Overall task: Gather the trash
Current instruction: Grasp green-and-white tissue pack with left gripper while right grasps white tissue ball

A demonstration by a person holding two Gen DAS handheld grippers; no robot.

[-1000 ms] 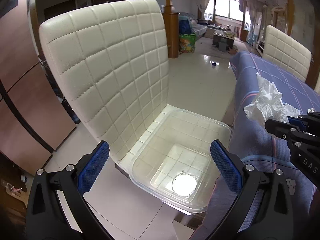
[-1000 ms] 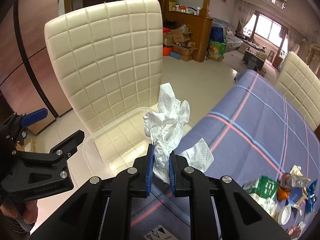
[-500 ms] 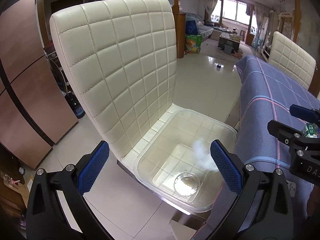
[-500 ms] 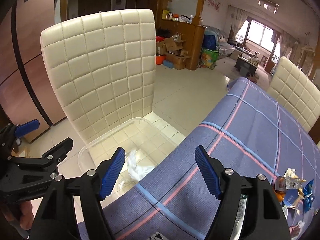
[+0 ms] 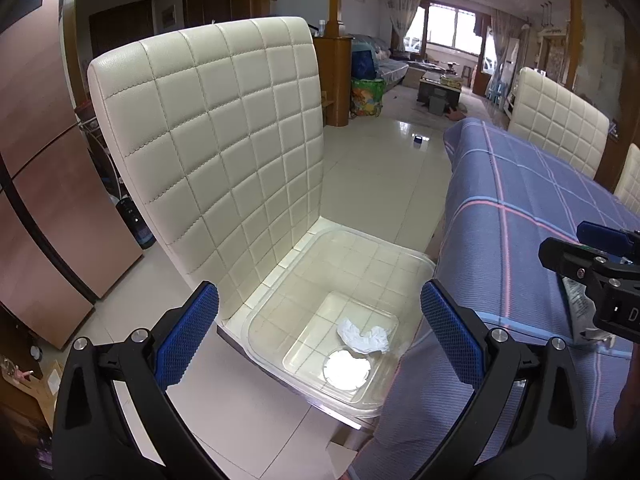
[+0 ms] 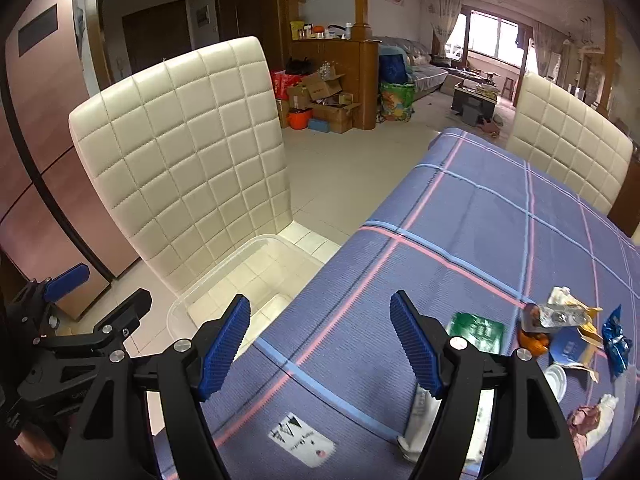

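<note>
2 grippers: the left gripper (image 5: 319, 330) and the right gripper (image 6: 320, 342), each with 2 blue-padded fingers spread wide and nothing between them.
Left gripper: released, hanging above the clear plastic bin (image 5: 416, 258) and looking down into it.
Right gripper: released, held over the table edge near the bin; its black body also shows at the right edge of the left wrist view.
Bins: 1, transparent, sitting on the seat of the cream quilted chair (image 5: 224, 140), just beside the table.
Trash in the bin: 1 crumpled white tissue (image 5: 364, 335) lying on the bin floor, touching 1 round white lid (image 5: 346, 368).
Chairs: 2 in the right wrist view, the one bearing the bin and a second cream chair (image 6: 568, 140) at the far side of the table.
Table: 1, covered with a blue checked tablecloth (image 6: 480, 216).
Trash on the table: 1 green packet (image 6: 478, 330), 1 crushed plastic bottle (image 6: 558, 314), 1 orange scrap (image 6: 534, 342), 1 blue foil wrapper (image 6: 618, 340), 1 small white cap (image 6: 556, 380) and 1 pinkish crumpled piece (image 6: 592, 420), clustered near the right edge.
White wrapper (image 6: 420, 420): 1, partly hidden behind the right gripper's finger.
Sticker (image 6: 301, 434): 1 white label on the cloth, near the table edge.
</note>
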